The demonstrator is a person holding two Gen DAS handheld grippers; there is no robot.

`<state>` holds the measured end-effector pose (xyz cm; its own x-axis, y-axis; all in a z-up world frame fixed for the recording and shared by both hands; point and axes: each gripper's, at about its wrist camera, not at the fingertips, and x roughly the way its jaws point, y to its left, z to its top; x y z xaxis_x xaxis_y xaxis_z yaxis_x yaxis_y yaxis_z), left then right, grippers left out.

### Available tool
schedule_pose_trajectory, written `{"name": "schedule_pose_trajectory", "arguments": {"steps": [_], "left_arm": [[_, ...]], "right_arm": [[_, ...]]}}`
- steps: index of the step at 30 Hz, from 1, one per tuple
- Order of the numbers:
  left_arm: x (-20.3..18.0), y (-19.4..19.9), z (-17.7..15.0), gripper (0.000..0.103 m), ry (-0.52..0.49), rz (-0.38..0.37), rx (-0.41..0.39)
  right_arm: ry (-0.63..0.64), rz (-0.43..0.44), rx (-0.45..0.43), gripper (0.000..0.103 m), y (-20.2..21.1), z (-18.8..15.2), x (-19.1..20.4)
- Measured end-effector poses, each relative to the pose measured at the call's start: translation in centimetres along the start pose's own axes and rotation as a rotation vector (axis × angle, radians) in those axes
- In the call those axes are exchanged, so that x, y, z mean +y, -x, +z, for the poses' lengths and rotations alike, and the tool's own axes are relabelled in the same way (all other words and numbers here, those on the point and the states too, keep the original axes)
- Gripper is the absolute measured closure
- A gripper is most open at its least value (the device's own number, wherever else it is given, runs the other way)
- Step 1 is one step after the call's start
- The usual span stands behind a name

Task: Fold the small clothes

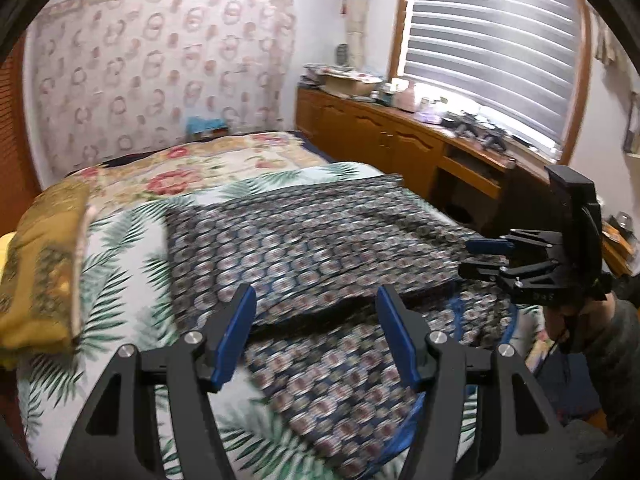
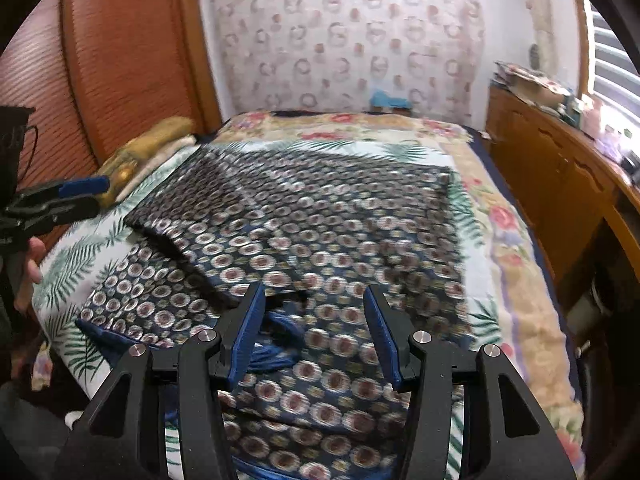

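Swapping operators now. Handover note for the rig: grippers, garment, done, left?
Left gripper: open, empty, above the garment's near part.
Right gripper: open, empty, likewise.
Patterned garment: spread on the bed over the palm-print sheet, one section already laid over the rest; blue trim shows at the near edge.
Left: remaining folds. Frames are blurred, so the exact fold count is unclear.

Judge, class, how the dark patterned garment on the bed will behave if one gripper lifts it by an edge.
The patterned garment probably droops rather than holding shape: it already lies in soft folds on the bed. It looks thin, so likely light. The open right gripper could pinch only one layer, since layers overlap there.
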<state>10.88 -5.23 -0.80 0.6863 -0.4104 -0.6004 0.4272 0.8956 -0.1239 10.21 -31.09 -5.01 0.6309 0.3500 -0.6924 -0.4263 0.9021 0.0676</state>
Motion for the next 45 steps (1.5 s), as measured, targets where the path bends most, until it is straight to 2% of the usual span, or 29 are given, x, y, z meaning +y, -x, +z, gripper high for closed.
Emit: {"name": "schedule_pose_trajectory", "arguments": {"steps": [5,9,17,20,21,23,27,32,37,45], "left_arm": [[1.8,0.4,-1.5,0.042,0.035,0.042,0.002],[2.6,0.4,-2.4,0.042,0.053,0.055,0.007],[3.0,0.7,-3.0,0.042,0.070,0.045,0.009],[3.0,0.8,-3.0,0.042,0.075,0.042,0.009],[2.9,0.8,-3.1,0.042,0.075,0.041,0.009],[2.9,0.8,-3.0,0.042,0.075,0.045,0.008],[2.7,0.9,-3.1,0.042,0.080,0.048,-0.002],[2.2,1.0,-3.1,0.042,0.071,0.045,-0.010],[1.3,1.0,-3.1,0.042,0.062,0.039,-0.018],[0.7,1.1,-2.6,0.042,0.058,0.042,-0.038]], "right_arm": [[0.101,-0.011,0.065,0.050,-2.7,0.1,2.2],[0.163,-0.085,0.128,0.050,-5.3,0.0,2.7],[0.162,-0.015,0.156,0.051,-6.8,1.0,2.7],[0.171,0.036,0.156,0.077,-6.7,0.9,3.0],[0.178,0.052,0.150,0.092,-6.5,0.8,3.2],[0.174,0.082,0.111,0.097,-5.6,0.8,3.4],[0.107,0.113,0.020,0.099,-2.6,0.7,2.9],[0.045,0.088,-0.037,0.099,0.6,0.4,1.4],[0.018,-0.004,-0.027,0.099,2.4,-1.0,-0.5],[-0.046,-0.074,0.011,0.099,2.8,-3.8,-3.7]]}}
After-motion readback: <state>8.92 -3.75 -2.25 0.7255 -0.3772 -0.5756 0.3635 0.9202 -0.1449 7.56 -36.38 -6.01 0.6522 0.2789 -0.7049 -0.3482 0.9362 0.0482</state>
